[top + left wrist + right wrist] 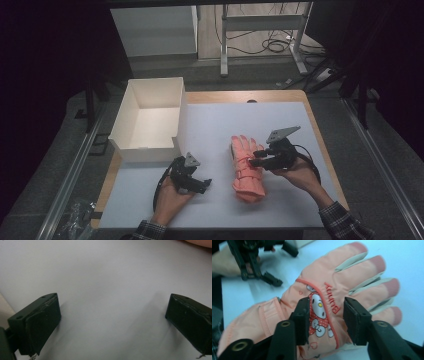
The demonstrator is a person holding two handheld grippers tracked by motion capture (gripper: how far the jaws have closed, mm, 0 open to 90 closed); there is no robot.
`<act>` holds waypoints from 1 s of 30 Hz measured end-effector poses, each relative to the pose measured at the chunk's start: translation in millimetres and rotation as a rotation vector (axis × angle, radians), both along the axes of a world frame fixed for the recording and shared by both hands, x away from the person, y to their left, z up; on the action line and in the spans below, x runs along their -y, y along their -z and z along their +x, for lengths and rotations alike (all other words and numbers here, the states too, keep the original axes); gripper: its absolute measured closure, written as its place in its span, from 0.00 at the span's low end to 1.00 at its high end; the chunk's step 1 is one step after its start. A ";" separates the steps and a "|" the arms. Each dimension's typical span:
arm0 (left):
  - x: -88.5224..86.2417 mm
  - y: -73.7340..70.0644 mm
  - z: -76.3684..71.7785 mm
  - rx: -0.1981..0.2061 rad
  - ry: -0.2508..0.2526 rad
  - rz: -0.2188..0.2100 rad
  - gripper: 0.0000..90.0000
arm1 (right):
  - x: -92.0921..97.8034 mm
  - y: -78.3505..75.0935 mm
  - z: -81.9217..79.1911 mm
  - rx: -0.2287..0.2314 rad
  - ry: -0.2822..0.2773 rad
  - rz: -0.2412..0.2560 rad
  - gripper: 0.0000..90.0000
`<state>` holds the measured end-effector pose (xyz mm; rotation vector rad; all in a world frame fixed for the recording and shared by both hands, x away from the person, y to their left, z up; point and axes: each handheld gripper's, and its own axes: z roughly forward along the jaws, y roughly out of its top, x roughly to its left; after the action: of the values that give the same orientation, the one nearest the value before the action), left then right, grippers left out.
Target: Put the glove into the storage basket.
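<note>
High view: a salmon-pink glove (246, 169) lies flat at right-centre of the white surface (280, 210), fingers pointing away from the person. Beside its right edge, the right gripper (256, 161) reaches over the back of the glove; in the right gripper view its jaws are spread, straddling the cartoon patch without pinching it. Left gripper (202, 184): jaws wide apart over bare surface. An open white box (150, 120) stands at far left.

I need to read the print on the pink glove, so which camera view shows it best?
The right gripper view: the pink glove lies close under the right gripper, cartoon patch and red lettering visible. The high view shows it whole but small. The left gripper view catches a pink sliver at its top right corner.
</note>
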<state>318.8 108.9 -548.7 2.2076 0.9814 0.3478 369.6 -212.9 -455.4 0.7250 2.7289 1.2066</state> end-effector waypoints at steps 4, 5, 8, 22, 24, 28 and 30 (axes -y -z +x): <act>0.0 0.0 0.0 0.000 0.000 0.000 0.00 | 10.8 -3.8 -0.4 0.015 0.044 0.031 0.61; 0.0 0.0 0.0 0.001 0.000 0.000 0.00 | 14.7 -4.0 -0.8 0.023 0.057 0.035 0.61; 0.0 0.0 0.0 0.000 0.000 0.000 0.00 | 22.6 -1.9 -3.3 0.031 0.084 0.029 0.61; 0.3 0.1 -0.3 -0.003 -0.004 -0.004 0.00 | 44.7 29.1 -31.4 0.034 0.138 0.020 0.68; 0.3 0.1 -0.3 -0.003 -0.004 -0.005 0.00 | 48.4 35.3 -34.5 0.019 0.144 0.024 0.71; 0.3 0.1 -0.3 -0.002 -0.003 -0.005 0.00 | 53.2 47.0 -42.3 -0.009 0.149 0.026 0.81; 0.3 0.2 -0.3 -0.002 -0.004 -0.005 0.00 | 54.8 52.3 -47.1 -0.020 0.146 0.023 0.87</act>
<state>318.5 108.6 -548.9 2.2027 0.9867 0.3441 322.5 -267.7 -507.7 0.9248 2.6285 1.2064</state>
